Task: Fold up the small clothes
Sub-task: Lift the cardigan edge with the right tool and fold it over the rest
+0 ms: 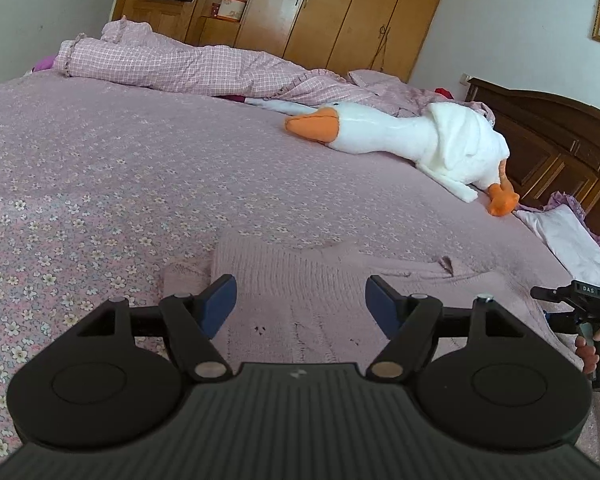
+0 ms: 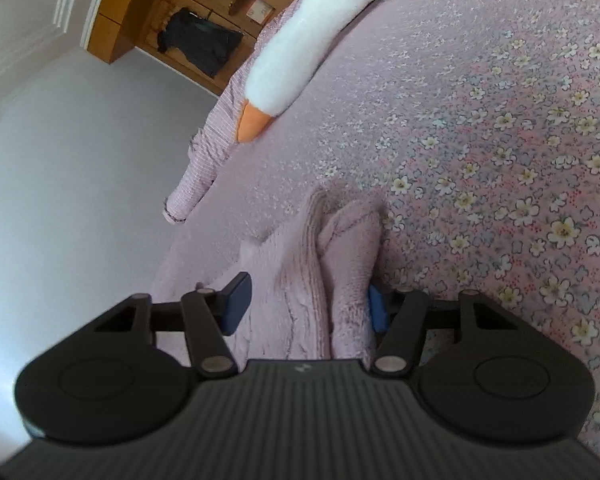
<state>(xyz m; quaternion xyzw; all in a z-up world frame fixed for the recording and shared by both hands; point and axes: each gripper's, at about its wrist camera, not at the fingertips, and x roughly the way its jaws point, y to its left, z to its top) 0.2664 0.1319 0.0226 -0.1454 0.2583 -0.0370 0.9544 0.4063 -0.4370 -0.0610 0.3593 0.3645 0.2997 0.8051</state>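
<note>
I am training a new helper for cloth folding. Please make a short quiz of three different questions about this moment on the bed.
1. True or false: the left gripper is shut on the pink knitted garment.
2. Which item lies farther up the flowered bedspread, beyond the garment? A) a plush goose B) a laptop C) a shoe
3. Fill in: between the fingers of the right gripper sits a bunched part of the ____.

Key:
1. False. Its jaws are wide apart over the garment, which lies flat.
2. A, the plush goose.
3. Pink knitted garment; the jaws look open around it, not yet pressed together.
</note>
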